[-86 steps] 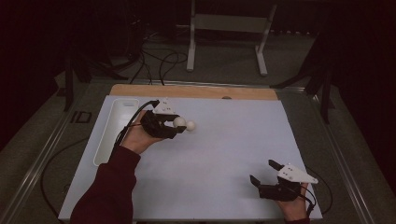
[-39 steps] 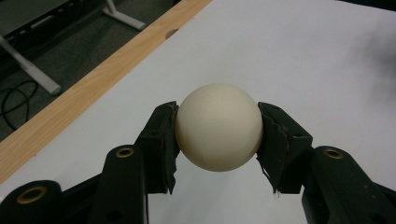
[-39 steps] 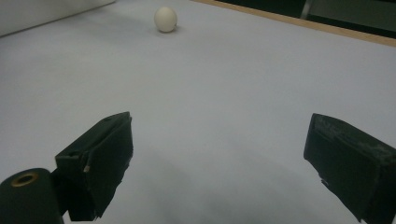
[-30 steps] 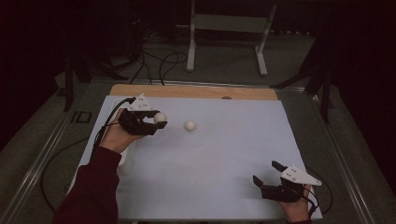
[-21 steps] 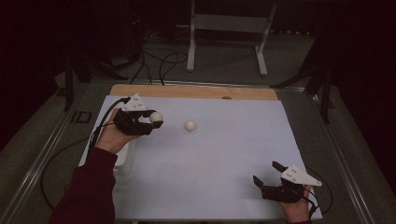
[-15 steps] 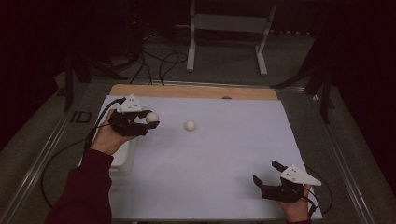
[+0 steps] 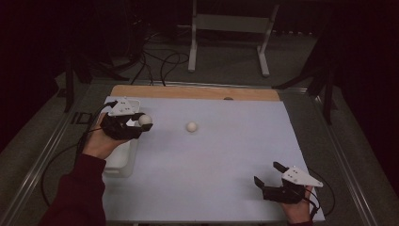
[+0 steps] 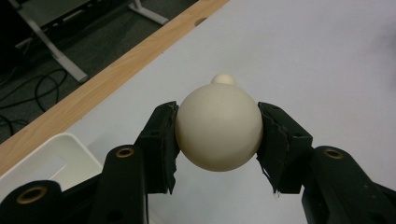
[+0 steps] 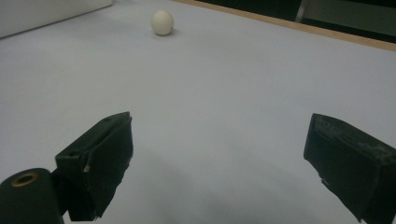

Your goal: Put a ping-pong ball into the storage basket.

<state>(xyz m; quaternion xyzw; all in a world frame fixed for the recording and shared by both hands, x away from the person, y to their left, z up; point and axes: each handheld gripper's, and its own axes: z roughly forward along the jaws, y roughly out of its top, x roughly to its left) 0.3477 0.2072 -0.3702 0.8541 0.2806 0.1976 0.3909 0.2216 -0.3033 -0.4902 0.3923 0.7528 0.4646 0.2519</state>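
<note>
Pads of the left claw press both sides of a cream ball, held just above the white tray at the surface's left edge. Right claw rests open near the front right corner, well apart from a second ball lying mid-surface.

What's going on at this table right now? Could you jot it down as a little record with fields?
surface: pale sheet laid on a wooden table
left gripper: closed on a cream ball, one pad on each side
held ball's place: above the sheet, next to the white tray
second ball: lies alone on the sheet, nothing touching it
right gripper: jaws wide apart, nothing between them, near the sheet's front corner
likely aim: ball into the tray, judging by where it is carried
</note>
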